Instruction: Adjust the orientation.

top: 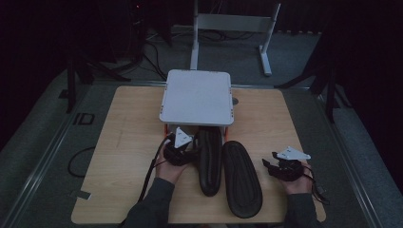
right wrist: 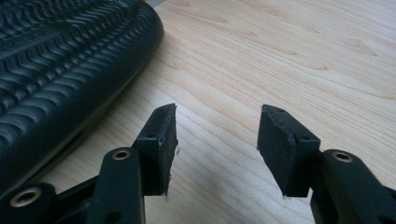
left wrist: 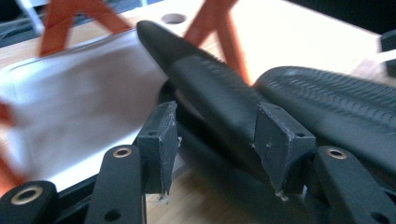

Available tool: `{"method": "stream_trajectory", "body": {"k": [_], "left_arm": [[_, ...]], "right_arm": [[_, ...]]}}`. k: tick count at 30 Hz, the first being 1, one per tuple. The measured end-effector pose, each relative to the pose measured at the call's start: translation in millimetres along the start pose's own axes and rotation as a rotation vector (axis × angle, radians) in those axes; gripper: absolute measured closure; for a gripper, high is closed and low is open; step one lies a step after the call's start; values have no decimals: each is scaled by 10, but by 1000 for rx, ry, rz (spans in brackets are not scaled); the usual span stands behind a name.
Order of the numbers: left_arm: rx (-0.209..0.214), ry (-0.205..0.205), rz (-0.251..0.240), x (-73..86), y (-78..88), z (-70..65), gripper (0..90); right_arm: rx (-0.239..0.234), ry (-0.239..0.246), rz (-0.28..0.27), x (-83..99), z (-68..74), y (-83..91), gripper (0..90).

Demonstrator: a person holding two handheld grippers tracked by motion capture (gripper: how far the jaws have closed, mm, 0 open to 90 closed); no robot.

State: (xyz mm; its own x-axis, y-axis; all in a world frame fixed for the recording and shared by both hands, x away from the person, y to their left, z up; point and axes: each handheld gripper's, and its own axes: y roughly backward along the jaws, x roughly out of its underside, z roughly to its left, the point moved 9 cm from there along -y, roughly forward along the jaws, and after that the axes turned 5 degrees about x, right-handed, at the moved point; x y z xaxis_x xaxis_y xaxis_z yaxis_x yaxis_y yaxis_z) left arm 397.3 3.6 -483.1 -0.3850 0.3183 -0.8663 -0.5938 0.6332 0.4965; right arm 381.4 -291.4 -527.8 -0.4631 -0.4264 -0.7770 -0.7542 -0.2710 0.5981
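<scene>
Right tongs (top: 272,164) parted, empty, over bare bench (top: 128,142), beside sole-up sandal (top: 242,178). Left tongs (left wrist: 215,140) parted around second sandal (top: 209,161) lying on edge, pads not pressing. Beyond: white orange-legged rack (top: 196,97).

Two slippers are positioned side by side on the surface (top: 128,142). The left slipper (top: 209,161) lies on its edge, its far end under the raised platform (top: 196,97) at the rear. The right slipper (top: 242,178) lies sole-up, between both claws.
</scene>
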Motion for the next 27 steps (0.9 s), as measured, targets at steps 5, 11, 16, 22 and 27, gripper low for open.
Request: {"method": "stream_trajectory", "body": {"k": [5,11,16,22,27], "left_arm": [[52,-53,17,-83,-139,-241,491],[23,-90,1,-128,-57,-344,486],[-14,-57,-19,-38,175,-175,477],[-61,25,19,253,300,125,473],[-68,76,101,587,239,258,466]], "right_arm": [[-5,10,3,-3,23,-5,468],[-1,20,-2,-5,31,4,469],[1,17,-2,-1,20,10,469],[1,21,0,-4,34,5,469],[3,20,1,-3,31,4,469]]}}
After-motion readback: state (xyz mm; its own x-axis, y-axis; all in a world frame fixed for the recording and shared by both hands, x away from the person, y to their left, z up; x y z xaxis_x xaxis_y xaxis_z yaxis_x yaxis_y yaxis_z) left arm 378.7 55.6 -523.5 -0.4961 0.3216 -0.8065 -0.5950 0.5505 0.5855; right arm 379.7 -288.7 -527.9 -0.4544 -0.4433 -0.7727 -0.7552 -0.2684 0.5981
